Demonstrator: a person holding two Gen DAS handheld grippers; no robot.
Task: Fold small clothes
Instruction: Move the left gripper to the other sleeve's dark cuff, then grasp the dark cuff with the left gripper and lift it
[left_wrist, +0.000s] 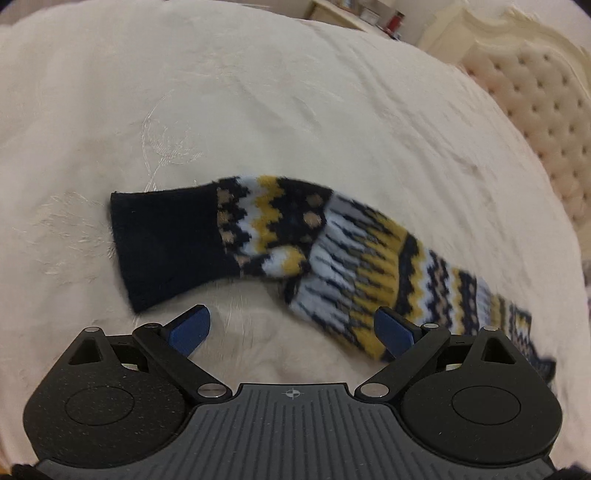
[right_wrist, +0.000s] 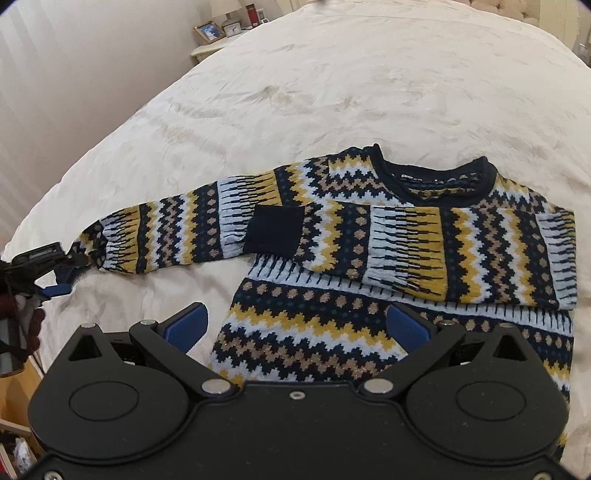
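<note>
A patterned sweater (right_wrist: 406, 258) in navy, yellow, pale blue and tan lies flat on a cream bedspread (right_wrist: 332, 92), neckline at the far side. 1 sleeve is folded across the chest, its navy cuff (right_wrist: 275, 229) resting on the body; the other sleeve (right_wrist: 177, 232) stretches out to the left. The right gripper (right_wrist: 297, 328) hovers low over the near hem, its 2 blue fingers spread wide and holding nothing. The left gripper (left_wrist: 291, 330) tilts down over the outstretched sleeve, jaws wide apart and empty, 1 finger (left_wrist: 393, 330) over the knit.
</note>
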